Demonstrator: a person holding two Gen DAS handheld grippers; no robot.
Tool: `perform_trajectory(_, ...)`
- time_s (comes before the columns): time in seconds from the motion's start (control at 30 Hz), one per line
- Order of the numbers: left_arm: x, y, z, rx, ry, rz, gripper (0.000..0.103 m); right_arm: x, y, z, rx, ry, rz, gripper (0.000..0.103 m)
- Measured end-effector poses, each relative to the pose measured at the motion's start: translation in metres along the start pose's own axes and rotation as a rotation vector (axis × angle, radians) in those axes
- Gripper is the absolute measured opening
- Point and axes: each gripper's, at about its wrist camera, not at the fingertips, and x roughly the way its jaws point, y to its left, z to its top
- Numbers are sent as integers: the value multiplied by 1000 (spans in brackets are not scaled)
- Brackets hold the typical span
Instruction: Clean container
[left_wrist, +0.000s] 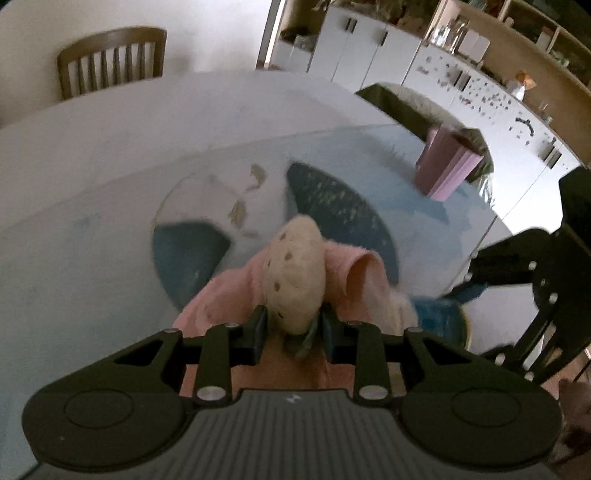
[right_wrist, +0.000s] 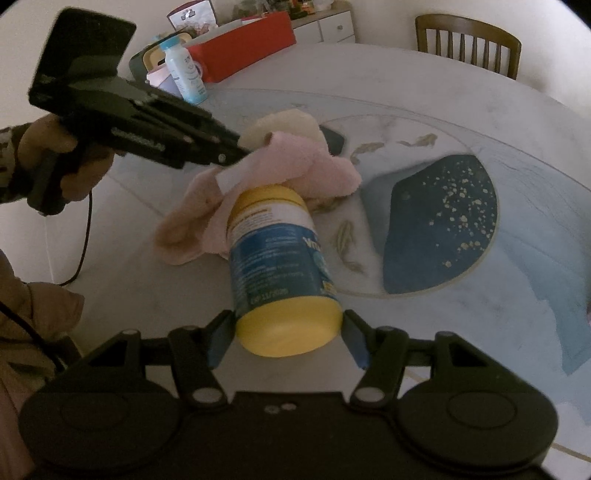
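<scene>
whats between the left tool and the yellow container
The pink cloth, clamped in the left tool, drapes onto the yellow container's far end; the right wrist view shows it.

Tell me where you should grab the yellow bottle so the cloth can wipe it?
Grab the yellow bottle at its capped end, from the side nearest the right tongs, one pad on each side. It is round, tilted, cap towards them, so the far end stays free for the pink cloth.
</scene>
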Motion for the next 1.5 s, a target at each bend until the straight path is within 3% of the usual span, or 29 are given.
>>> perform_trajectory(0.23,-8,9,-22,30,54,66,29,-1,-1,0,18,-9,-6,62)
perform_trajectory(0.5,-38,2,-21,16,-11,-23,23,-1,-1,0,22,-12,-10,62)
perform_trajectory(0.6,-54,-9,-20,63,-36,-68,23,-1,0,0,22,-10,-13,62)
perform_trajectory(0.73,-61,-34,-19,178,-67,-36,24,-1,0,0,24,-11,-13,62)
perform_trajectory(0.8,-60,-45,-16,220,-88,-19,35,0,0,0,23,-11,-14,62)
perform_trajectory(0.83,-59,-49,-15,228,-99,-10,56,-1,0,0,22,-10,-14,62)
perform_trajectory(0.9,-54,-56,-12,243,-129,19,86,-1,0,0,21,-10,-15,62)
perform_trajectory(0.93,-52,-60,-10,254,-144,38,86,-1,0,0,23,-10,-14,62)
perform_trajectory(1.07,-28,-66,3,266,-132,99,86,-1,0,0,22,-11,-15,62)
perform_trajectory(1.23,0,-56,12,222,-76,106,85,-1,-1,0,23,-11,-15,62)
perform_trajectory(1.27,3,-52,13,203,-71,107,81,-1,-1,0,24,-12,-15,62)
perform_trajectory(1.33,3,-44,16,145,-64,61,59,-1,-1,0,27,-13,-13,62)
perform_trajectory(1.43,1,-36,19,117,-60,58,35,-1,-1,0,25,-13,-14,62)
perform_trajectory(1.5,-2,-32,19,108,-60,57,31,-1,-2,0,27,-14,-12,62)
